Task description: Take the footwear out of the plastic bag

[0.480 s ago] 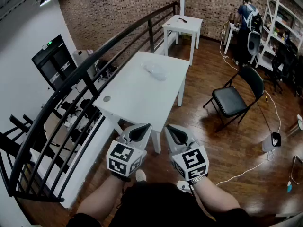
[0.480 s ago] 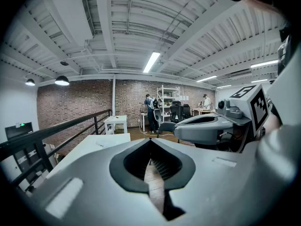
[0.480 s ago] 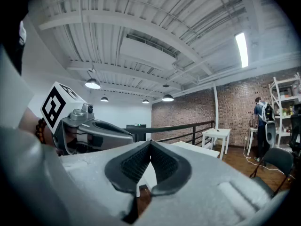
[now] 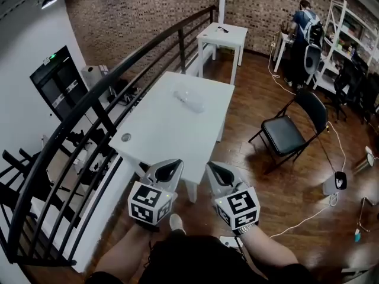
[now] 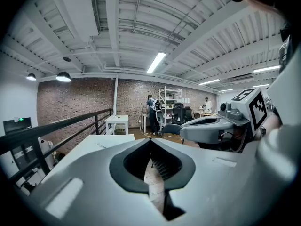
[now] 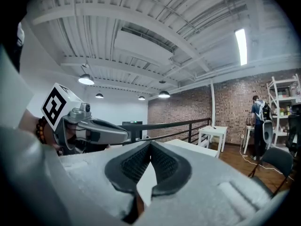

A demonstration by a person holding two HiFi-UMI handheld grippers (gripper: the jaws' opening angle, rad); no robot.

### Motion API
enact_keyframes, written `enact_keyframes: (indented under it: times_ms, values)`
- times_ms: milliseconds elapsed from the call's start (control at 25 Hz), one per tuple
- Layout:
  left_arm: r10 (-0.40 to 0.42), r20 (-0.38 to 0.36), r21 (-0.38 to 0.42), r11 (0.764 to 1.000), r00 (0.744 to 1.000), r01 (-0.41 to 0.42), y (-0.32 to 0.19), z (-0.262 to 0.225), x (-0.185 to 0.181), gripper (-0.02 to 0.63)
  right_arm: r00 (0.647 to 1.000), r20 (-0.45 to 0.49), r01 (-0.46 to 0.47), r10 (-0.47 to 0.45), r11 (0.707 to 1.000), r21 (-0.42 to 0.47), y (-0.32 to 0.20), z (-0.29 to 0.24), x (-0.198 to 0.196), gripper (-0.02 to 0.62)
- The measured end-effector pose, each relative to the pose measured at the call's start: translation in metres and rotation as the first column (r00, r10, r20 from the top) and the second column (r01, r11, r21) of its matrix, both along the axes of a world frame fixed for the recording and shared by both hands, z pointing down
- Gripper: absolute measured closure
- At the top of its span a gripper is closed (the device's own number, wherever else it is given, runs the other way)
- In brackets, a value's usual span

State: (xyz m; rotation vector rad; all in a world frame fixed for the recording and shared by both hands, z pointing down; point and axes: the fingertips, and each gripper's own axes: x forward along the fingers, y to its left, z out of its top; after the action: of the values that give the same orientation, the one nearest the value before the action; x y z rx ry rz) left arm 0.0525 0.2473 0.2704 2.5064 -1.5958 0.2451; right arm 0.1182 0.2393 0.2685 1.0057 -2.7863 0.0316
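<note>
Nothing is judged done yet: a clear crumpled plastic bag [image 4: 189, 99], presumably with the footwear inside, is seen at frame centre on the long white table [image 4: 169, 129]. At lower centre, the left gripper [image 4: 167, 170] and right gripper [image 4: 217, 173] are held empty with jaws together, well apart from it.

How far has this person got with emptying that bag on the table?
Nothing looks done: the plastic bag lies on the white table, untouched. Nothing is in hand: the left gripper and right gripper are shut, empty, short of the table. Left: reaching the bag and taking out the footwear.
</note>
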Motion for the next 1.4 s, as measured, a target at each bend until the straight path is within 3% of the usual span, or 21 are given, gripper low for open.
enact_keyframes:
  times_ms: [360, 560, 960, 1400]
  values:
    - [-0.01, -0.055, -0.021, 1.0, 0.998, 0.009, -0.082, 0.005, -0.079, 0.591, 0.998, -0.034, -0.047, 0.046, 0.998, -0.028, -0.087, 0.003, -0.063, 0.604]
    - [0.008, -0.061, -0.049, 0.999, 0.998, -0.011, -0.134, 0.005, -0.104, 0.591, 0.996, -0.049, -0.071, 0.07, 0.997, -0.032, -0.141, -0.004, -0.09, 0.604]
    - [-0.003, -0.053, -0.077, 0.997, 0.999, -0.001, -0.202, 0.014, -0.123, 0.591, 0.996, -0.05, -0.079, 0.077, 0.995, -0.056, -0.217, 0.005, -0.11, 0.604]
    - [-0.071, 0.033, -0.122, 0.99, 0.997, 0.075, -0.288, 0.017, -0.094, 0.591, 0.999, -0.01, -0.032, 0.031, 0.993, -0.114, -0.318, 0.02, -0.076, 0.604]
